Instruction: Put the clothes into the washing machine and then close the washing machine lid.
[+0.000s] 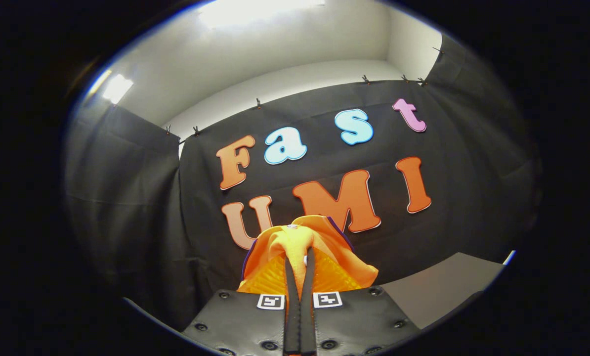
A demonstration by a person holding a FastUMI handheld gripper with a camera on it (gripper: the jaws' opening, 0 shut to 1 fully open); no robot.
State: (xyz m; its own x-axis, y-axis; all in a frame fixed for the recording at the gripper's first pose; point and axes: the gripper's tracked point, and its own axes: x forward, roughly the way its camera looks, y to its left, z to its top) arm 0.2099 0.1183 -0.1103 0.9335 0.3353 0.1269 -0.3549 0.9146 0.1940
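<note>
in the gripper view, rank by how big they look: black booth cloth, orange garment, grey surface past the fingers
1. Black booth cloth, by far the largest.
2. Orange garment, pinched between the fingers of the tool; it sits close to the camera, so it looks bigger than it is.
3. Grey surface, only partly in view, so ranking it against the garment is unsure.

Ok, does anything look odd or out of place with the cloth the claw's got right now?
Nothing looks wrong. The claw is shut on the orange garment, which bunches up over the fingers and hangs down both sides, held up in front of the black curtain.
</note>
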